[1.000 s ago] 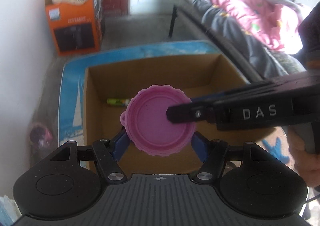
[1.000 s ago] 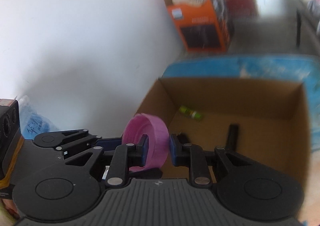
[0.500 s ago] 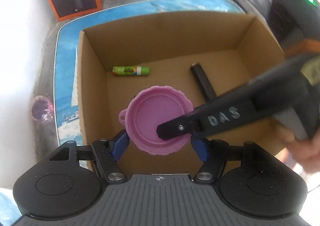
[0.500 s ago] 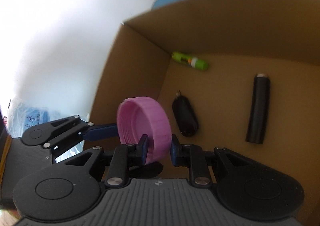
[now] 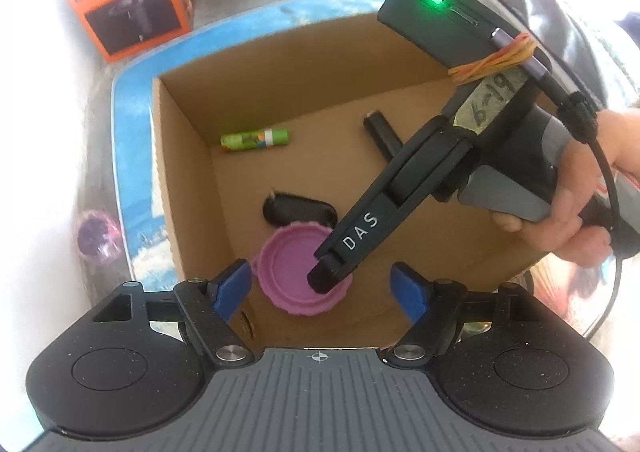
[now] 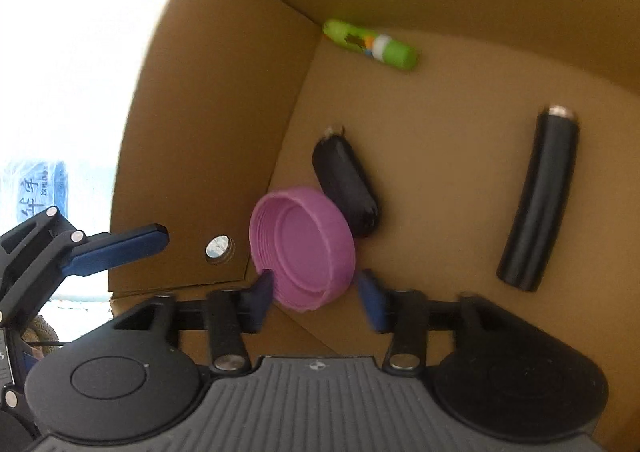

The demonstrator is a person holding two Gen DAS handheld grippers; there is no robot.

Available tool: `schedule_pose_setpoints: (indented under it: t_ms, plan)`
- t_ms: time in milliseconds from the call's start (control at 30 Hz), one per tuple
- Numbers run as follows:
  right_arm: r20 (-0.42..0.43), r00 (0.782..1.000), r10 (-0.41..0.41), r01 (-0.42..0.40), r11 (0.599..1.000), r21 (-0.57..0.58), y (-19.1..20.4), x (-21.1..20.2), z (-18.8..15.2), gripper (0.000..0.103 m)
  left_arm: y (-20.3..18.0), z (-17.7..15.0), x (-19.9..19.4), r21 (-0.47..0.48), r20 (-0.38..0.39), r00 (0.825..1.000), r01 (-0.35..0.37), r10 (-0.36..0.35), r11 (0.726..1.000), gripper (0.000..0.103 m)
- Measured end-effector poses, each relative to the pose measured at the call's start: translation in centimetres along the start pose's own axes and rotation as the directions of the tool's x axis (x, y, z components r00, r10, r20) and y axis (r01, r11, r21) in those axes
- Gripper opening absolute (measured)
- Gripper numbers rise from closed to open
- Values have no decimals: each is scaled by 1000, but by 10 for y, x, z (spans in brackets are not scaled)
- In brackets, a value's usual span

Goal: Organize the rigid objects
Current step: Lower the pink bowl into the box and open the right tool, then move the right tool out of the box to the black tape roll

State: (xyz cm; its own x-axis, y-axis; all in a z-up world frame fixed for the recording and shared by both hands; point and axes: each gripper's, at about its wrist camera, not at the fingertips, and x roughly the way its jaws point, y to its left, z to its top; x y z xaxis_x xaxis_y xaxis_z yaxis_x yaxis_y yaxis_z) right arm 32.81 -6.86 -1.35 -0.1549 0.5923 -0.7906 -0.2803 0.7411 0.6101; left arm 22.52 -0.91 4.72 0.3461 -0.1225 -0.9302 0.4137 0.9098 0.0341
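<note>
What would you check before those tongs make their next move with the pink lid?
1. Left tongs open, holding nothing: ok.
2. Right tongs open: ok.
3. Pink lid inside the cardboard box: ok.
4. Pink lid fully free of the right tongs: cannot tell.
5. Green tube and black cylinder lying apart from the pink lid: ok.

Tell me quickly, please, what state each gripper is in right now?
Left gripper: open, fingers spread wide and holding nothing.
Right gripper: open, fingers either side of the pink lid, which sits in the cardboard box.
</note>
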Motion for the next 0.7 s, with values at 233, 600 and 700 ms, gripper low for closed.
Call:
schedule_pose_setpoints:
  t_ms: [233, 600, 700]
  plan:
    - [202, 979, -7, 7, 1000, -1, -7, -58, -11, 61, -4, -5, -24, -14, 119, 993, -7, 8, 1000, 77]
    - [224, 950, -216, 163, 959, 231, -63, -71, -4, 60, 8, -46, -61, -178, 320, 947, 89, -28, 980, 79]
    - [252, 957, -147, 86, 968, 237, -60, -63, 5, 61, 6, -59, -61, -201, 324, 946, 96, -26, 975, 79]
